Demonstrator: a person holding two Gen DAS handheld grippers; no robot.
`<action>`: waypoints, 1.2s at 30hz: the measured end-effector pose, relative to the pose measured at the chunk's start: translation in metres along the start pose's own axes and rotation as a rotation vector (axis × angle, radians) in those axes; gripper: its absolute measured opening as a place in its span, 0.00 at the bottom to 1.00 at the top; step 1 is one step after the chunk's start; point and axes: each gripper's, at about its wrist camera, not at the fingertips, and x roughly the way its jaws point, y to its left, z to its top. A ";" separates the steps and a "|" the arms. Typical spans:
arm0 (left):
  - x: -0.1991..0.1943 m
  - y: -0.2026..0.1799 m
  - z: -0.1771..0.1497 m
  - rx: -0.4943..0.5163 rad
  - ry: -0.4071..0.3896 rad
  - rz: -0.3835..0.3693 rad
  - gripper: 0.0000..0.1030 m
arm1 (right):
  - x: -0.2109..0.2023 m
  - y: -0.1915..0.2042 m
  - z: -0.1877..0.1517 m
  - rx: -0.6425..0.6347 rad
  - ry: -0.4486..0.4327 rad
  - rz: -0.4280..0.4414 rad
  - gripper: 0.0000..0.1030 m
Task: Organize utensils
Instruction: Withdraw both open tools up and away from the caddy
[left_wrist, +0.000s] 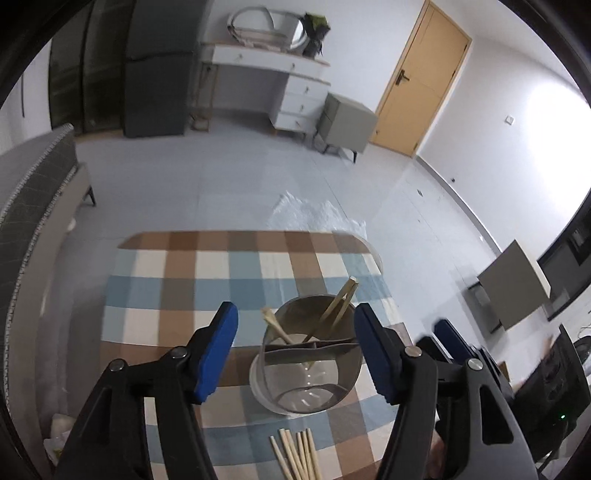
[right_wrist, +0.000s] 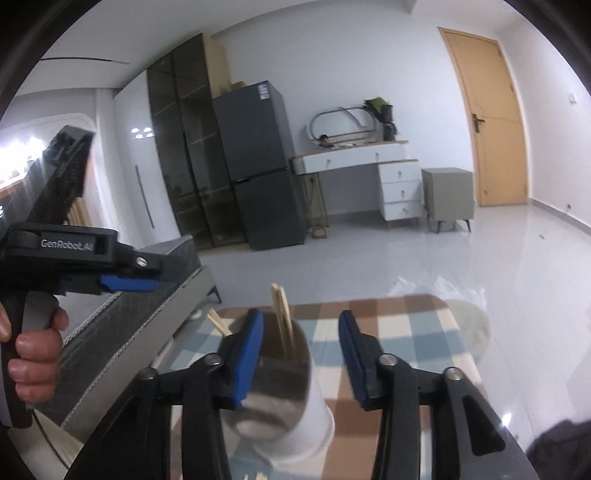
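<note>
A grey utensil holder (left_wrist: 306, 365) with inner dividers stands on the checked tablecloth (left_wrist: 177, 288). Several wooden chopsticks (left_wrist: 338, 308) lean inside it. More loose chopsticks (left_wrist: 295, 456) lie on the cloth at the near edge. My left gripper (left_wrist: 295, 354) is open above the holder, its blue pads on either side and apart from it. My right gripper (right_wrist: 301, 360) is open and empty, with the holder (right_wrist: 280, 384) and its chopsticks (right_wrist: 282, 317) below its left finger. The right gripper also shows in the left wrist view (left_wrist: 454, 343), at the holder's right.
A grey sofa (left_wrist: 33, 221) runs along the table's left side. A clear plastic sheet (left_wrist: 314, 214) lies on the floor beyond the table. The hand-held left gripper body (right_wrist: 66, 251) is at the left. A fridge (right_wrist: 258, 166), dresser and door are far back.
</note>
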 end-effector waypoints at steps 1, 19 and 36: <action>-0.008 -0.001 -0.003 0.001 -0.013 0.017 0.59 | -0.006 -0.001 -0.001 0.011 0.000 -0.010 0.52; -0.077 -0.015 -0.067 0.028 -0.227 0.165 0.86 | -0.095 0.020 -0.012 -0.026 -0.105 -0.054 0.99; -0.072 -0.003 -0.122 -0.021 -0.309 0.225 0.86 | -0.077 0.036 -0.059 -0.073 0.090 -0.061 1.00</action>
